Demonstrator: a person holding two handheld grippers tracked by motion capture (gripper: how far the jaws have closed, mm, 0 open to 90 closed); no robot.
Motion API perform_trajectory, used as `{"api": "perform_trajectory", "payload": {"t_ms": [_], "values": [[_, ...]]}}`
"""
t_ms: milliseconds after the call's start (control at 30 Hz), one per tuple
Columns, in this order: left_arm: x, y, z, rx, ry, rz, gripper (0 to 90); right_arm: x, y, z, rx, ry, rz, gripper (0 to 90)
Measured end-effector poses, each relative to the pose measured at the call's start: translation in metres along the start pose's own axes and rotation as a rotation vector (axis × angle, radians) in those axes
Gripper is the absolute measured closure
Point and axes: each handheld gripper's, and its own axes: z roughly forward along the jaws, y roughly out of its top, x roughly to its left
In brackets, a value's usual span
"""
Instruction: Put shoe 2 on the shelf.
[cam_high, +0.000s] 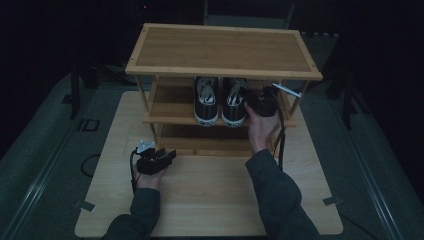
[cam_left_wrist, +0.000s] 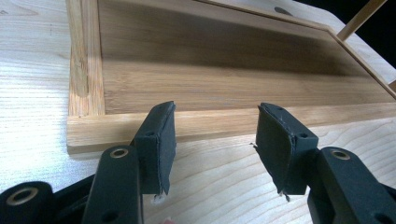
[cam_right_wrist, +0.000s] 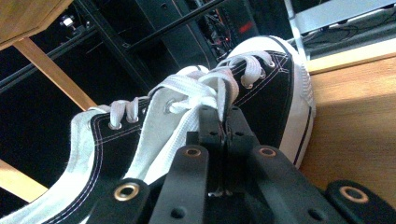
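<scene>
Right gripper (cam_right_wrist: 223, 122) fingers were clenched on the side of the right sneaker (cam_high: 233, 102), which sat on the rack's (cam_high: 222, 49) middle shelf beside the left sneaker (cam_high: 206, 101). Left gripper (cam_left_wrist: 212, 144) fingers were released, spread above the surface (cam_high: 210, 200) at the rack's bottom shelf (cam_left_wrist: 219, 86).

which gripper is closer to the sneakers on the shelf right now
The right. The right gripper is at the middle shelf, its shut jaws against the right sneaker. The left gripper rests on the table, open, before the rack's bottom shelf.
</scene>
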Motion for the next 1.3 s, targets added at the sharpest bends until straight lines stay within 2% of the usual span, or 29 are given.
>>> {"api": "perform_trajectory", "payload": {"t_ms": [200,267,400,567,600,633,667,700,733,767,933,1000,1033,1300], "values": [[0.001,0.000,0.000,-0.003,0.001,-0.003,48.2,0.001,-0.001,0.003,-0.001,-0.015,-0.001,88.6],[0.001,0.000,0.000,-0.003,0.000,-0.004,48.2,-0.004,-0.002,0.007,-0.053,-0.044,-0.081,88.6],[0.000,0.000,0.000,-0.003,0.000,-0.004,48.2,-0.001,-0.002,0.006,-0.046,-0.052,-0.058,88.6],[0.001,0.001,0.000,-0.003,-0.001,-0.004,48.2,-0.001,-0.002,0.006,-0.050,-0.053,-0.051,88.6],[0.001,0.001,0.000,-0.003,-0.001,-0.004,48.2,0.006,-0.002,0.003,-0.005,-0.038,0.030,88.5],[0.001,0.001,0.000,-0.002,-0.001,-0.004,48.2,0.003,-0.003,0.004,-0.026,-0.047,-0.004,88.5],[0.001,0.001,0.000,-0.002,-0.001,-0.004,48.2,0.003,-0.003,0.004,-0.026,-0.047,-0.004,88.5],[0.001,0.001,0.000,-0.001,-0.001,-0.003,48.2,0.000,-0.002,0.006,-0.051,-0.055,-0.047,88.5],[0.001,0.001,0.001,-0.002,-0.001,-0.003,48.1,0.000,-0.003,0.006,-0.052,-0.058,-0.049,88.5],[0.001,0.001,0.001,-0.002,-0.001,-0.003,48.1,0.005,-0.003,0.003,-0.018,-0.043,0.017,88.5],[0.001,0.001,0.001,0.001,-0.003,-0.004,48.1,0.006,-0.004,0.005,-0.039,-0.061,-0.019,88.4],[0.001,0.001,0.001,0.003,-0.002,-0.003,48.1,0.006,-0.005,0.005,-0.040,-0.058,-0.014,88.4],[0.001,0.001,0.002,0.003,-0.003,-0.003,48.1,0.006,-0.005,0.004,-0.034,-0.053,0.007,88.3],[0.000,0.001,0.003,0.004,-0.004,0.000,48.1,0.005,-0.006,0.005,-0.044,-0.058,-0.012,88.0]]}}
